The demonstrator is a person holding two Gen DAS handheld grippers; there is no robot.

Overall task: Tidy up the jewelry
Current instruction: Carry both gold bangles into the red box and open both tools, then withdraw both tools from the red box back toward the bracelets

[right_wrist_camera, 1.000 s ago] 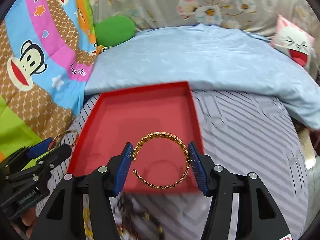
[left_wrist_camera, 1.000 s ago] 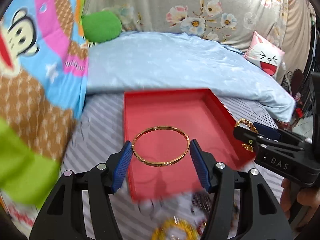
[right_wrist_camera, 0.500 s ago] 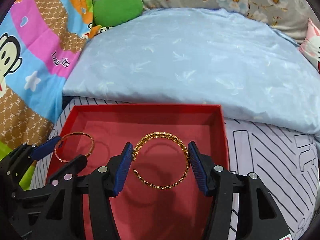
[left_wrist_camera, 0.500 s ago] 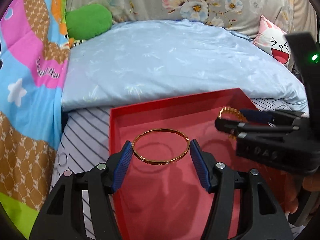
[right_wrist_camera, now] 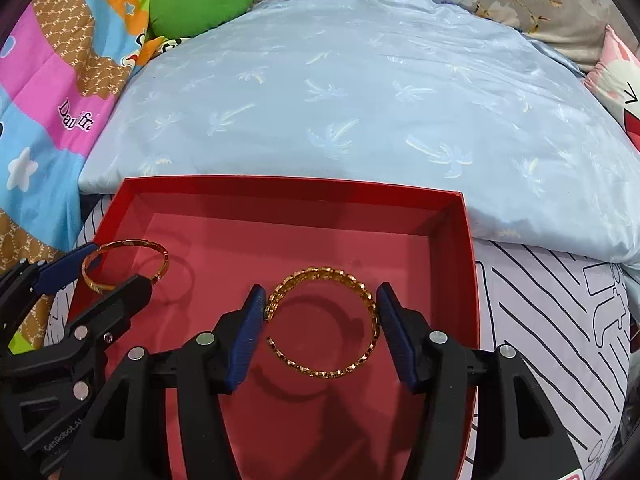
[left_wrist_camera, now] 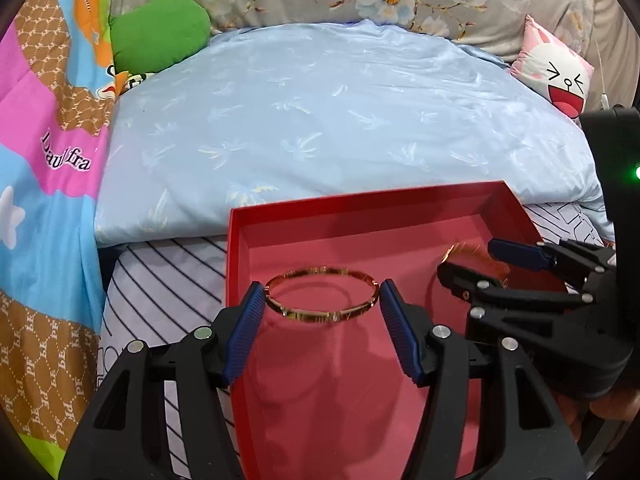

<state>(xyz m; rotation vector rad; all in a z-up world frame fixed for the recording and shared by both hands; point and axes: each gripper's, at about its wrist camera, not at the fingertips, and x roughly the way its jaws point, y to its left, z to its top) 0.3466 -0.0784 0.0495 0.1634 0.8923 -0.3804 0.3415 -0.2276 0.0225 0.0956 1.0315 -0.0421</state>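
Observation:
My left gripper (left_wrist_camera: 322, 298) is shut on a thin gold bangle (left_wrist_camera: 322, 314) and holds it over the left part of a red tray (left_wrist_camera: 236, 248). My right gripper (right_wrist_camera: 320, 306) is shut on an open gold chain-link bangle (right_wrist_camera: 326, 372) over the tray's (right_wrist_camera: 468, 280) right part. The right gripper (left_wrist_camera: 472, 262) and its bangle (left_wrist_camera: 460, 249) show at the right in the left wrist view. The left gripper (right_wrist_camera: 108, 264) with the thin bangle (right_wrist_camera: 162, 268) shows at the left in the right wrist view.
The tray lies on a striped sheet (left_wrist_camera: 160, 276). A light blue pillow (left_wrist_camera: 340, 120) lies just behind it. A colourful blanket (left_wrist_camera: 48, 160) is at the left, a green cushion (left_wrist_camera: 160, 32) at the back left, a pink cartoon cushion (left_wrist_camera: 556, 76) at the back right.
Both grippers have moved forward with their bangles, from the tray's near edge to over its floor. The loose jewelry seen below a second ago has left the views.

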